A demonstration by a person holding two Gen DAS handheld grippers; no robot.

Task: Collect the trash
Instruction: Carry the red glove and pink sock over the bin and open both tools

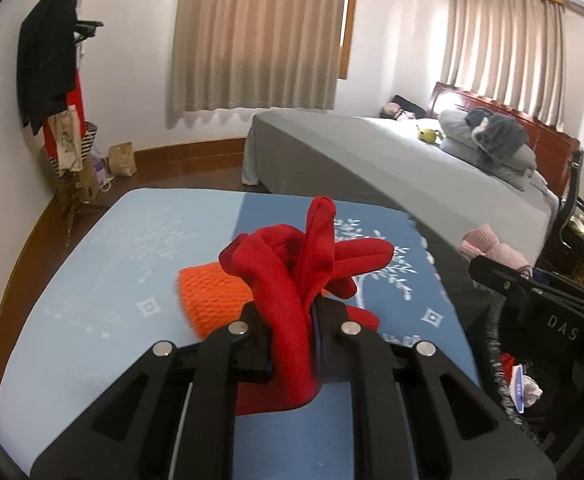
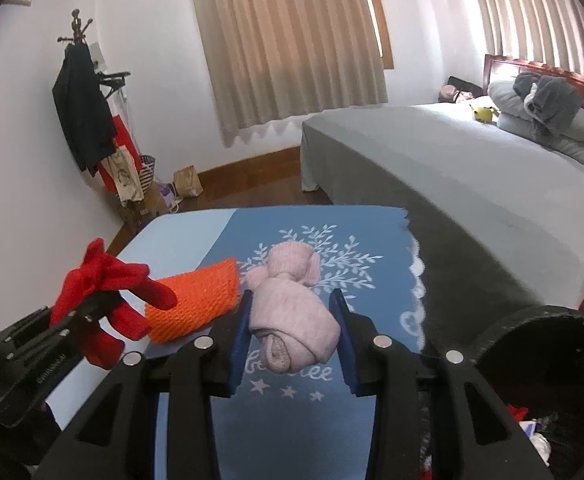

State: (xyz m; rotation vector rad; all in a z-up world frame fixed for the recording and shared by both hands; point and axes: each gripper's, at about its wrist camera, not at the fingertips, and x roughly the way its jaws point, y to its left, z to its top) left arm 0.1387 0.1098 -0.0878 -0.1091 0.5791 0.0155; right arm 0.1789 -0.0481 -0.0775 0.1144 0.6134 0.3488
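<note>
Red glove is clamped between the closed fingers of the left gripper, above the near part of the blue cloth-covered table. Beside it, an orange knit piece is seen. Rightward, a rolled pink sock is pinched by the right gripper.

White-walled bedroom: grey bed, beige curtains, coat rack, wood floor
</note>
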